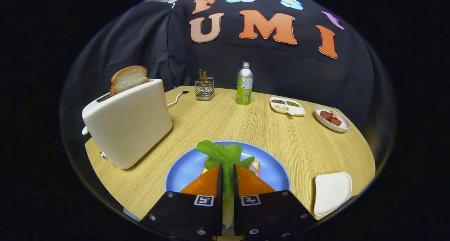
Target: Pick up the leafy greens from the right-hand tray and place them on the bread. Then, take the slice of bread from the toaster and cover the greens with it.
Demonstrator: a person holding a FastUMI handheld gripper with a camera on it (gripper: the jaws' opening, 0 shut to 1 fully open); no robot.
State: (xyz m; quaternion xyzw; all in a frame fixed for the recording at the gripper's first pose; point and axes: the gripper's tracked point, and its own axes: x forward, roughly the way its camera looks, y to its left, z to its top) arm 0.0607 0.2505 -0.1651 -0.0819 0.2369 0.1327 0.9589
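Note:
My gripper (226, 169) is shut on the leafy greens (222, 153), whose stem runs back between the two orange fingers (207, 183). The green leaves fan out just ahead of the fingertips, over the bread (255, 165) on the blue plate (186, 169); whether they touch the bread I cannot tell. A pink slice of filling (254, 170) shows on the bread beside the right finger. To the left stands a white toaster (128, 123) with a slice of bread (128, 78) sticking up from its slot. The white right-hand tray (332, 191) lies bare to the right of the plate.
At the back of the round wooden table (246, 125) are a wire holder with sticks (204, 88), a green bottle (244, 84), a divided dish of seeds (287, 106) and a small plate of red pieces (332, 118). The toaster's cord (177, 96) trails behind it.

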